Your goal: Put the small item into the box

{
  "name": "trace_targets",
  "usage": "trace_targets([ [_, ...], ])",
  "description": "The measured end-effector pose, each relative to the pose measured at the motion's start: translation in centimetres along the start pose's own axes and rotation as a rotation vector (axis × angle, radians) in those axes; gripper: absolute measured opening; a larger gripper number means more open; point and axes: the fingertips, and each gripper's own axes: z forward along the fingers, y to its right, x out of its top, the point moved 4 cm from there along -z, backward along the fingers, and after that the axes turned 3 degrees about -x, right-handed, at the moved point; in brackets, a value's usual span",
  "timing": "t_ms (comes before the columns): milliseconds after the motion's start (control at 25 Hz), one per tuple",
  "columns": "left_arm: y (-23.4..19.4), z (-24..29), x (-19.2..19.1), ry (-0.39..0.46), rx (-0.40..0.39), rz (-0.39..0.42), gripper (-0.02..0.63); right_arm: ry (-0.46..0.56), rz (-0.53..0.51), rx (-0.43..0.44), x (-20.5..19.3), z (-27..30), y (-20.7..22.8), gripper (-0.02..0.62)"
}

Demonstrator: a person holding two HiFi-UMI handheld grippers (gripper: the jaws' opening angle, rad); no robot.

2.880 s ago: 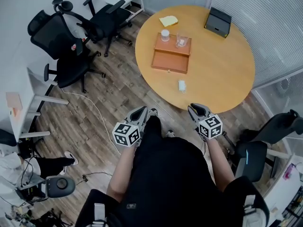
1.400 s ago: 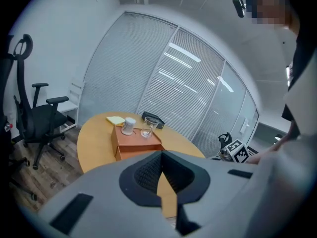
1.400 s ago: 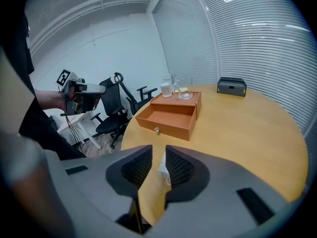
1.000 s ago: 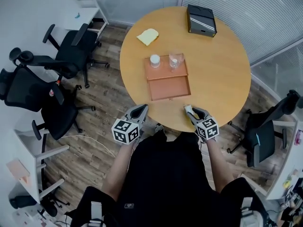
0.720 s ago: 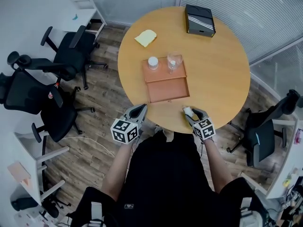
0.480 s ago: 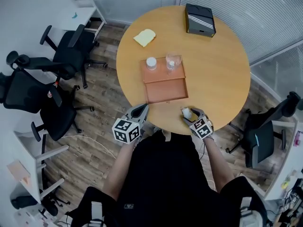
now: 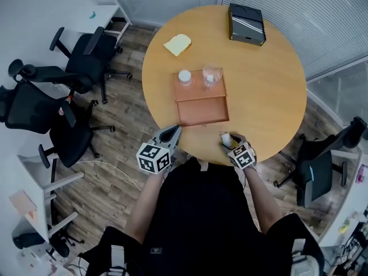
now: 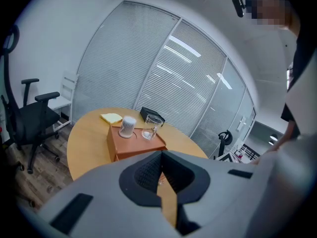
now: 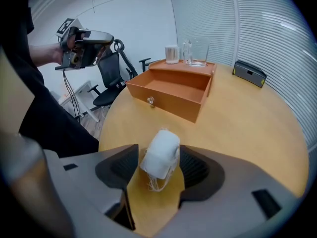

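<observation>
Head view: round wooden table (image 7: 264,91). The orange box (image 7: 195,92) sits near its centre, with the open compartment on the 6 o'clock side. A white jar (image 7: 184,77) and a clear glass (image 7: 211,75) stand side by side on the box's raised back deck. A yellow pad (image 7: 177,44) lies at 11 o'clock on the table and a black case (image 7: 246,23) at 1 o'clock. Office chairs (image 7: 86,68) stand on the floor out at 9 o'clock.

Right gripper (image 7: 230,140) is low at the table's 6 o'clock edge. This view shows only a white speck at its tips and does not show the jaw gap.

Right gripper view settles it. The small white item (image 9: 161,155) stands tilted between the two pads, and the jaws are drawn in to about its width, pinching it. Loose threads hang from its lower end. I cannot tell whether it is clear of the tabletop. The box lies ahead at 12 o'clock, apart from the item, and a small knob (image 9: 149,100) shows on its front wall. That knob is not visible in the head view.

Left gripper (image 7: 172,130) is off the table rim at 7 o'clock, over the floor. Left gripper view: the jaws are fully together with nothing between them, and the box, jar and glass show beyond.
</observation>
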Motion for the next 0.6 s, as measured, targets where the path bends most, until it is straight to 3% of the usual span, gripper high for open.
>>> trace_targets([
  [200,-0.16,0.16,0.05,0.000,0.004,-0.005,0.006,-0.018,0.017,-0.006,0.02,0.48,0.34,0.237],
  [360,0.01,0.29,-0.08,-0.002,0.001,-0.006,0.006,-0.036,0.018,-0.031,-0.17,0.52,0.60,0.172],
  [600,-0.10,0.03,-0.09,0.001,0.000,-0.009,0.006,-0.037,0.034,-0.039,0.04,0.42,0.50,0.163],
])
